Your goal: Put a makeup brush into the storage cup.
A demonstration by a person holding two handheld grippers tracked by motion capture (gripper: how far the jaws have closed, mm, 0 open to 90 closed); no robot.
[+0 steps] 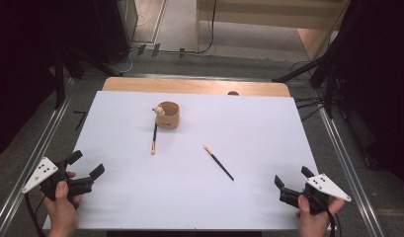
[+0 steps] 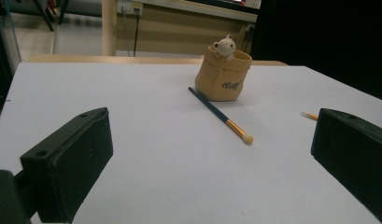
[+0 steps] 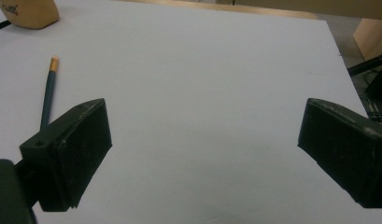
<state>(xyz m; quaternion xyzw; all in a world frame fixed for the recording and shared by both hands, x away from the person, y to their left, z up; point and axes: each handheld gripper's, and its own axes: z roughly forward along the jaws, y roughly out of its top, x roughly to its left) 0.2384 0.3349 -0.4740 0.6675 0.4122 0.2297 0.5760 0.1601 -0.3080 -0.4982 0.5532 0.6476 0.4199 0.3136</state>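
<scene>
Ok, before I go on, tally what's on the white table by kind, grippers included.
Brushes: 2, one beside the holder, one nearer the middle of the table
Tan holder with a small bear figure: 1
Hand-held grippers: 2, left hand-held gripper and right hand-held gripper, both open
Total: 5

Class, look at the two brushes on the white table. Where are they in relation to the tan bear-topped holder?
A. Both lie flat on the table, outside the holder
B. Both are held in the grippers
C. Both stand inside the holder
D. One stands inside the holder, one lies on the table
A. One brush lies on the table just in front of the holder, the other brush lies farther right, and both grippers are open and empty.
</scene>
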